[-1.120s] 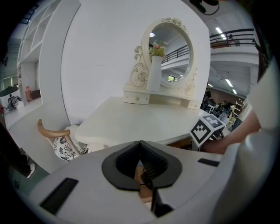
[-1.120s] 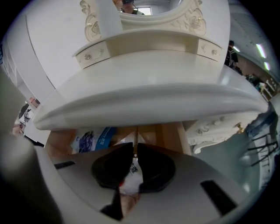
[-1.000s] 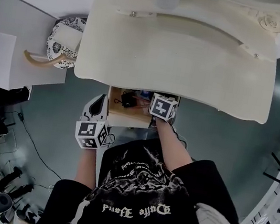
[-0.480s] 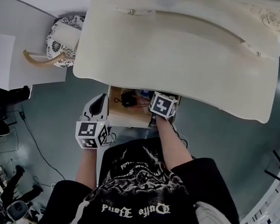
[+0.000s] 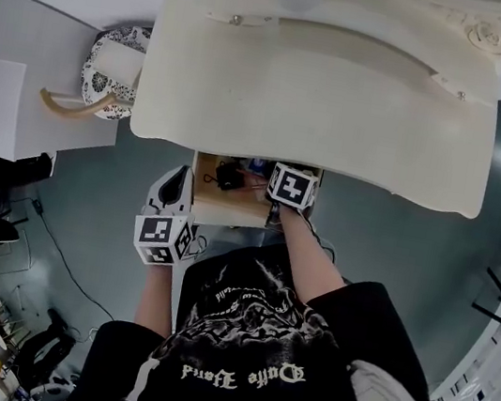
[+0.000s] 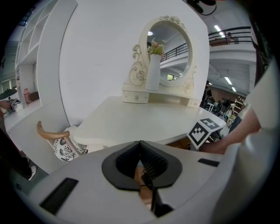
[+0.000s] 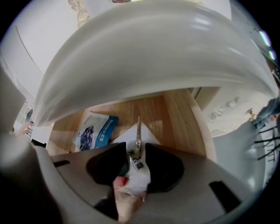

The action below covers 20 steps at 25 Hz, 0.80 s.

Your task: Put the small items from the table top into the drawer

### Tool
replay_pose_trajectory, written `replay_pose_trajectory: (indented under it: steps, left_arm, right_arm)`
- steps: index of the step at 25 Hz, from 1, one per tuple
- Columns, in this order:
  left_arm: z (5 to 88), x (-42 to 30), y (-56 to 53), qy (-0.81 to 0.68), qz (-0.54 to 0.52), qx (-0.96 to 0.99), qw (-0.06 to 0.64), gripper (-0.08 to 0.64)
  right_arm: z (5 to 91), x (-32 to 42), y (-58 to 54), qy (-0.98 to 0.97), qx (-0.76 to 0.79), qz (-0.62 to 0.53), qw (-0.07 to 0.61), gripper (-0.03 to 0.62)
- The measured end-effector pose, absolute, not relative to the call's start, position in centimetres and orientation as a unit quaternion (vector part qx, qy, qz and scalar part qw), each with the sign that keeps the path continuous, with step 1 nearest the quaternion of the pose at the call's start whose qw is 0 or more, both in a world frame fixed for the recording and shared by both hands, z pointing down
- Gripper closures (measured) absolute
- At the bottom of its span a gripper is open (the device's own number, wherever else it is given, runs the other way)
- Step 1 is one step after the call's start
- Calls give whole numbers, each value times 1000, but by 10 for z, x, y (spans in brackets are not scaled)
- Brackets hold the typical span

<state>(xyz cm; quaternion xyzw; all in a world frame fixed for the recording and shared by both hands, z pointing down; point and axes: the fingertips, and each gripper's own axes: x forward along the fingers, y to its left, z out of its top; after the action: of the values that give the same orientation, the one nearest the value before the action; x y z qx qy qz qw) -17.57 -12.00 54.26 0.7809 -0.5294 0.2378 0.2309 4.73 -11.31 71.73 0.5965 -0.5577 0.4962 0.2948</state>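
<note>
Person wears a black short-sleeved T-shirt [image 5: 254, 348] with a white graphic print and a line of white Gothic lettering. The left gripper [image 6: 141, 162] has a pale grey moulded shell, black jaws with ribbed inner faces, and a dark rectangular slot on each side. The right gripper [image 7: 133, 154] has the same grey shell and black jaws. The left cube [image 5: 163, 239] and right cube [image 5: 292, 187] are white with black square markers.

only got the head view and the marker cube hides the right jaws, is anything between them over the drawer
Observer: Yes. The right gripper has a white packet between its jaws. They have just been opening, so it looks released.
Operator: whats in the drawer beyond it
Observer: A blue packet lies flat on the drawer floor.
Operator: and the left one
Observer: The left gripper has its jaws together, with nothing between them.
</note>
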Motion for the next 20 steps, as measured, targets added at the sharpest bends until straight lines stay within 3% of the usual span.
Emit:
replay_pose_trajectory:
  steps: [4,20]
  left_arm:
    - [542,-177,-117,-531,232,782,232,545]
    - [530,-168,-109,-524,184,802,221,545]
  right_arm:
    - [712,45,-113,-564,593,498,286,422]
    - [661,43,-106,-601,585,487,243,408]
